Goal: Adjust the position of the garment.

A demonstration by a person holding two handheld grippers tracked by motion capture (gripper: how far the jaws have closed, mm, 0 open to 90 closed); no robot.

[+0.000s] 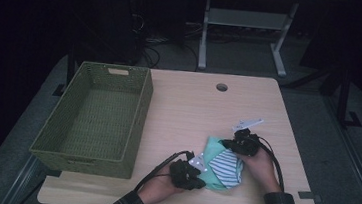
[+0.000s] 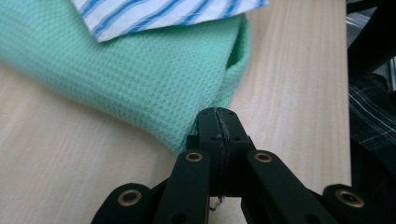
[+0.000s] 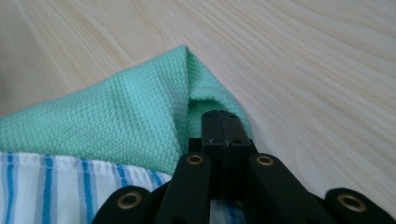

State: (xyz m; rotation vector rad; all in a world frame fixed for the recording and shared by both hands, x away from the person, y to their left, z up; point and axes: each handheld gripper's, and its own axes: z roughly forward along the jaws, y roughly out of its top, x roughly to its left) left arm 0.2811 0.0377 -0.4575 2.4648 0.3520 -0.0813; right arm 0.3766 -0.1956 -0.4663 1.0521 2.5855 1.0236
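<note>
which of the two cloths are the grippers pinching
The green waffle-weave cloth; both grippers grip its edge. The blue-striped white cloth just lies on top of it.

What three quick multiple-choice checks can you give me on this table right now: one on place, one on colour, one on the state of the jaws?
1. Where does the basket stand on the table?
A. on its left side
B. at its right edge
C. on top of the cloths

2. What colour is the cloth under the striped cloth?
A. red
B. mint green
C. black

3. How do the jaws of the left gripper and the right gripper stand?
A. both wide open, clear of the cloths
B. left shut, right open
C. both shut at the edge of the green cloth

Answers: 1 A, the high view shows the basket left of the cloths. 2 B, both gripper views show green waffle weave beneath the blue and white stripes. 3 C, each gripper view shows its jaws pressed together at the cloth's edge.
</note>
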